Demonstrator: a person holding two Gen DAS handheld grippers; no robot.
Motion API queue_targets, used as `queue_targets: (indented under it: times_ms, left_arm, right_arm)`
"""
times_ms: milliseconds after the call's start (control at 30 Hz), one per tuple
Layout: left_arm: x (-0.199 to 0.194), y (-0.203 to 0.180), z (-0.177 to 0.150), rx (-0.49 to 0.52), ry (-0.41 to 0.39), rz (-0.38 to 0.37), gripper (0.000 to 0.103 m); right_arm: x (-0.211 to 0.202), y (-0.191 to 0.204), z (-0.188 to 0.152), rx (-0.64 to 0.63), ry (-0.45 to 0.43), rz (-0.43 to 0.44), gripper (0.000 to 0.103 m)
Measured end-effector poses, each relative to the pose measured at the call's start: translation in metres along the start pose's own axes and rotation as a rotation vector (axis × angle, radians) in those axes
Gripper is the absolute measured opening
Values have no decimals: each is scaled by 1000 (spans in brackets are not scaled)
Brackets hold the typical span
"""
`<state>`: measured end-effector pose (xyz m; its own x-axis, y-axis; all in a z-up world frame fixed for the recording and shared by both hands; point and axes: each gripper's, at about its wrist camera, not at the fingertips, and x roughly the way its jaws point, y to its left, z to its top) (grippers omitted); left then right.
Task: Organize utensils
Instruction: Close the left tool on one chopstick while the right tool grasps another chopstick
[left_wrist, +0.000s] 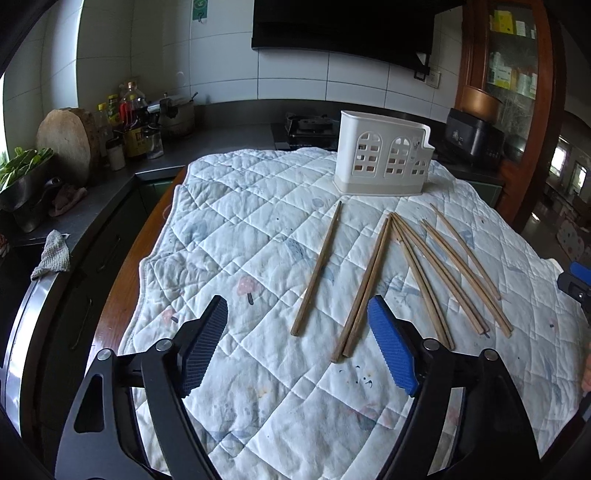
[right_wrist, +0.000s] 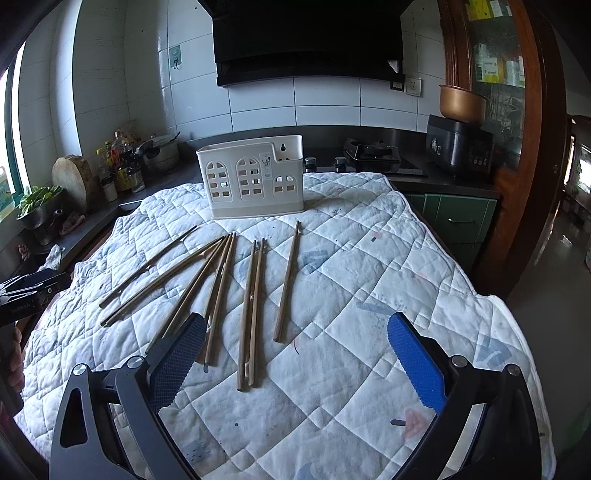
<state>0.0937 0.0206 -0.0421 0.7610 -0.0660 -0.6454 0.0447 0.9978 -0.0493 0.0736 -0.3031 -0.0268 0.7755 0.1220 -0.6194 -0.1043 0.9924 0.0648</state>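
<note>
Quilted kitchen table, chopsticks laid out for sorting

Chopsticks (right_wrist: 255, 306) are spread loose on the quilt (right_wrist: 369, 277), ends towards the white holder (right_wrist: 255, 177) they are presumably meant for. Nothing is gripped: left gripper (left_wrist: 297, 347) and right gripper (right_wrist: 295, 362) are held agape above them

Home kitchen, gas stove (right_wrist: 371, 151), tiled wall (right_wrist: 325, 99)

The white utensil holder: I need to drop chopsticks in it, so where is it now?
The white utensil holder stands upright at the quilted cloth's far edge, just beyond the chopsticks' far tips.
</note>
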Motion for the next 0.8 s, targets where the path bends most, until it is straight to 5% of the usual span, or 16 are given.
queue_targets:
  times_ms: [100,200,300,500,633,800]
  left_arm:
    - [10,-1,1,26,18,-5,68]
    - [22,1,4,26,44,-33,57]
    - [32,4,5,22,65,-48,54]
    - [55,4,7,40,114,-95,37]
    - [66,0,8,62,136,-122,33]
    - [78,-1,9,64,154,-142,32]
  right_arm:
    - [13,2,1,-6,25,2,94]
    - [30,8,3,-17,65,20,77]
    - [46,12,4,-24,95,22,76]
    - [79,10,6,13,165,45,50]
    - [95,10,6,23,194,45,30]
    - [109,10,6,29,216,44,23]
